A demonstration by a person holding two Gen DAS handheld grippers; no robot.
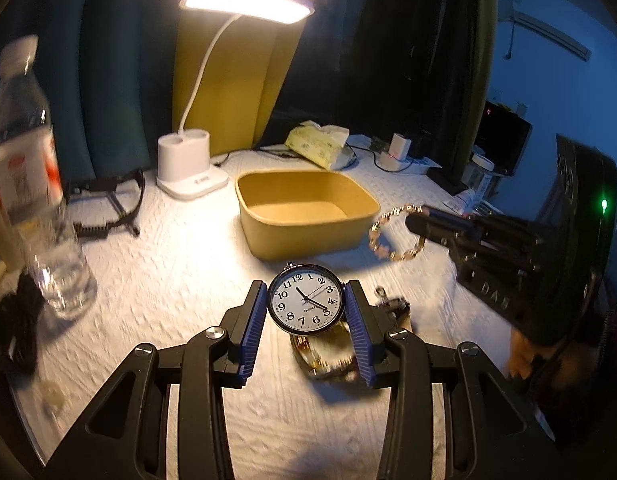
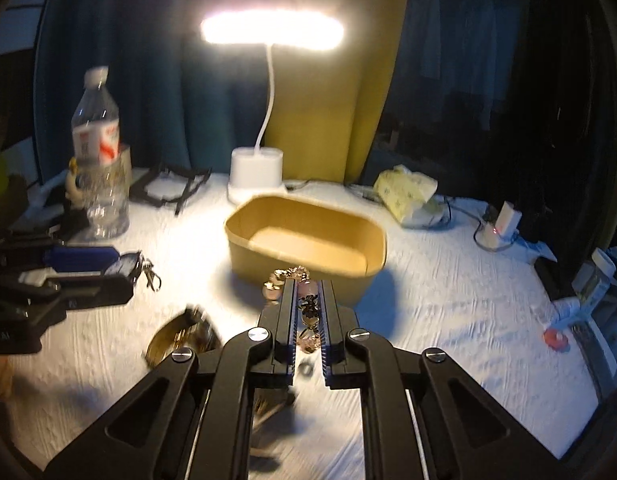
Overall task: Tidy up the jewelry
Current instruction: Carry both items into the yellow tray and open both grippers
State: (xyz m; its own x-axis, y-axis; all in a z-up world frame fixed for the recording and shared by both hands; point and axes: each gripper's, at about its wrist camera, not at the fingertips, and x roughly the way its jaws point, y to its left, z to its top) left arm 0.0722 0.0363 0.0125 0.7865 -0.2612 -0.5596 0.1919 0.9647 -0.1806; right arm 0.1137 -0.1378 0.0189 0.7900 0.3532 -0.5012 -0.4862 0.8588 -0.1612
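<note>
Left gripper [image 1: 306, 304] clamps the rigid watch [image 1: 306, 300] by its rim; right gripper [image 2: 308, 312] pinches the limp bracelet [image 1: 396, 236] (light, snag-prone).

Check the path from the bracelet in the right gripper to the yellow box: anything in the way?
Nothing visible. The right gripper is shut on the bracelet, lifted off the table, beside the yellow box. The box is open-topped and looks empty. The left gripper, holding the watch, sits nearer the camera, off that path.

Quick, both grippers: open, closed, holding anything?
Left gripper: closed on the pocket watch.
Right gripper: closed on the beaded bracelet, lifted near the yellow box.
</note>
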